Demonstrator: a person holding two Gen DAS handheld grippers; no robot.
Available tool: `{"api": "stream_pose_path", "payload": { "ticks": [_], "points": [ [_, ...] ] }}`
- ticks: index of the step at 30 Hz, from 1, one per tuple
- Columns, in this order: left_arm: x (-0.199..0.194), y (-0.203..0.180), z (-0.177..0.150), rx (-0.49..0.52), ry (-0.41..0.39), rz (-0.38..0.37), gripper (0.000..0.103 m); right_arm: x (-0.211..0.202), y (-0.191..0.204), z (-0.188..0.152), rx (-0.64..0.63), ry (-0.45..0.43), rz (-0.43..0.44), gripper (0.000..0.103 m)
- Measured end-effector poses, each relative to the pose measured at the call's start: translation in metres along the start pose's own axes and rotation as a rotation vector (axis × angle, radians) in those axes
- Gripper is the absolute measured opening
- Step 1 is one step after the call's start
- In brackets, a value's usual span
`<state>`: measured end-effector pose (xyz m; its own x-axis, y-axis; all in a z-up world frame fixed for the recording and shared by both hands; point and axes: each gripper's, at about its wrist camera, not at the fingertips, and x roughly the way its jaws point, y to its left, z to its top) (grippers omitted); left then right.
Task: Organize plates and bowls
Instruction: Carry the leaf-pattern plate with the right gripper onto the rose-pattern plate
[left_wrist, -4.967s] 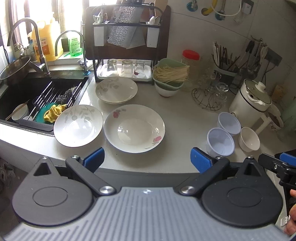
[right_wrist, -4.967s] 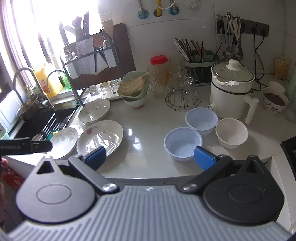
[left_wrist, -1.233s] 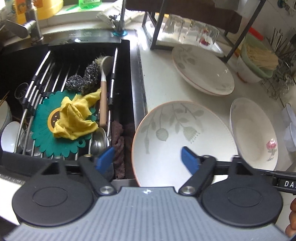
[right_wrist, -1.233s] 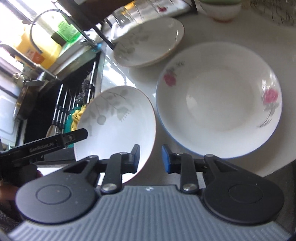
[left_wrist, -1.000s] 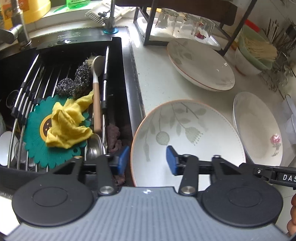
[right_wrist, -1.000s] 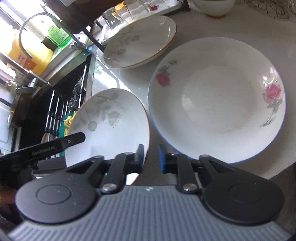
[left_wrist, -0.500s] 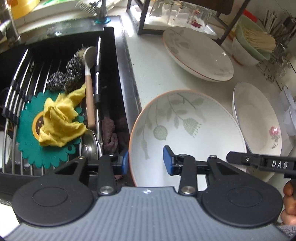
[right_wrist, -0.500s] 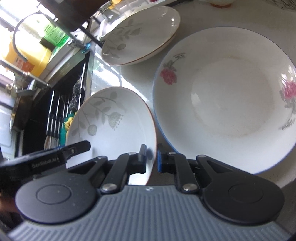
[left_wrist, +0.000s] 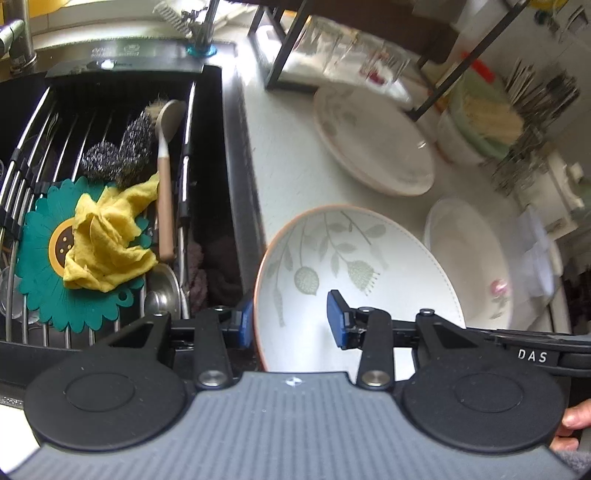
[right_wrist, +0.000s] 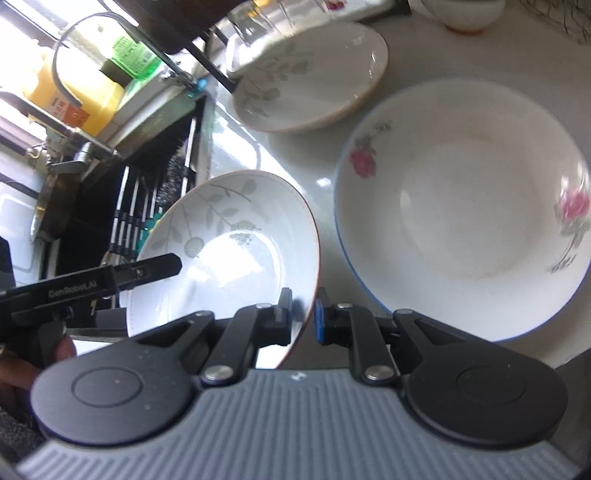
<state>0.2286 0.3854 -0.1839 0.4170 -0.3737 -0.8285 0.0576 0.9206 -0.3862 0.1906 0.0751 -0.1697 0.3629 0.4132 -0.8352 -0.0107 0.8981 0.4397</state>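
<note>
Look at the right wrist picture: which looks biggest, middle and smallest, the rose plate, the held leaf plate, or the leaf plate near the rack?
1. White rose-patterned plate, largest.
2. Held white leaf-patterned plate.
3. Leaf-patterned plate by the rack, smallest, though it sits farthest from the camera, so its true size is unsure.

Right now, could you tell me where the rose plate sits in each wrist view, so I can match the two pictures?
Left wrist: rose plate at the right, past the leaf plate.
Right wrist: rose plate fills the right half, beside the leaf plate.
Shared landmark: the second leaf plate near the rack.
</note>
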Motion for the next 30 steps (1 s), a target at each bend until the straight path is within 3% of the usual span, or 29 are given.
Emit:
{"api": "stream_pose_path", "payload": {
  "ticks": [6, 10, 14, 22, 30],
  "points": [
    [-0.026, -0.019, 0.012, -0.012, -0.040, -0.039, 0.044, -0.032, 0.009, 0.014, -0.079, -0.027, -0.009, 0.016],
    [-0.034, -0.039, 0.020, -0.012, -0.081, -0.082, 0.044, -0.054, -0.003, 0.022, -0.079, -0.059, 0.010, 0.016],
    [-0.031, -0.068, 0.024, 0.001, -0.100, -0.078, 0.044, -0.066, -0.023, 0.029, -0.068, -0.062, 0.014, 0.016],
    [-0.013, -0.122, 0.019, 0.017, -0.088, -0.095, 0.044, -0.092, -0.069, 0.035, -0.037, -0.085, 0.008, 0.015],
    [0.036, -0.163, 0.010, 0.003, 0.006, -0.022, 0.044, -0.085, -0.116, 0.045, -0.025, -0.059, -0.014, 0.015]
  ]
}}
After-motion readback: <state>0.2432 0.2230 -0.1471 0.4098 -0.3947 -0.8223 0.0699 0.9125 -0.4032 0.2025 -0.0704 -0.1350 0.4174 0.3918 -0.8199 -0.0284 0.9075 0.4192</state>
